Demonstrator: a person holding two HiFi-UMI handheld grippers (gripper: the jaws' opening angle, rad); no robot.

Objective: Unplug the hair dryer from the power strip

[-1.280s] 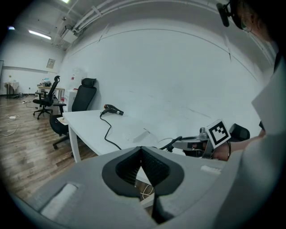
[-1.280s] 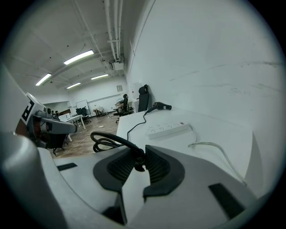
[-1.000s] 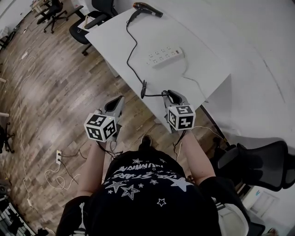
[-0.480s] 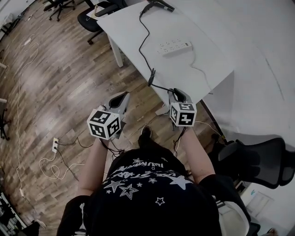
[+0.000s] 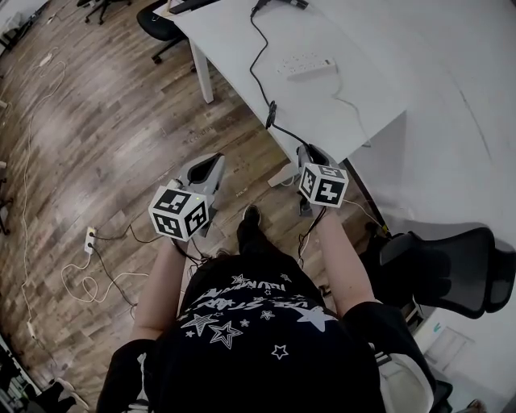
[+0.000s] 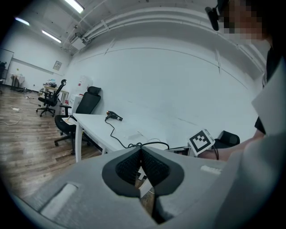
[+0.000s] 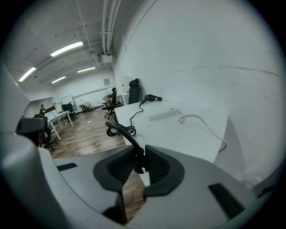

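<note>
The black hair dryer (image 5: pixel 278 2) lies at the far end of the white table (image 5: pixel 226 36), and its black cord (image 5: pixel 260 60) runs down past the white power strip (image 5: pixel 305 64) to a small coil (image 5: pixel 272 114) at the table's near edge. From there the cord reaches my right gripper (image 5: pixel 310 155), which is shut on the black plug (image 7: pixel 139 163) just off the table. The plug is out of the power strip (image 7: pixel 163 115). My left gripper (image 5: pixel 211 167) hangs over the wooden floor to the left, shut and holding nothing (image 6: pixel 141 153).
The strip's white cable (image 7: pixel 201 125) trails over the table's right edge beside the white wall. A black office chair (image 5: pixel 451 270) stands at my right, another (image 5: pixel 161 20) beyond the table. Loose cables and a floor socket (image 5: pixel 89 239) lie on the left.
Both grippers have drawn back from the table, which has slid toward the top of the head view. The cord's coil has been dragged to the table's edge behind the right gripper.
</note>
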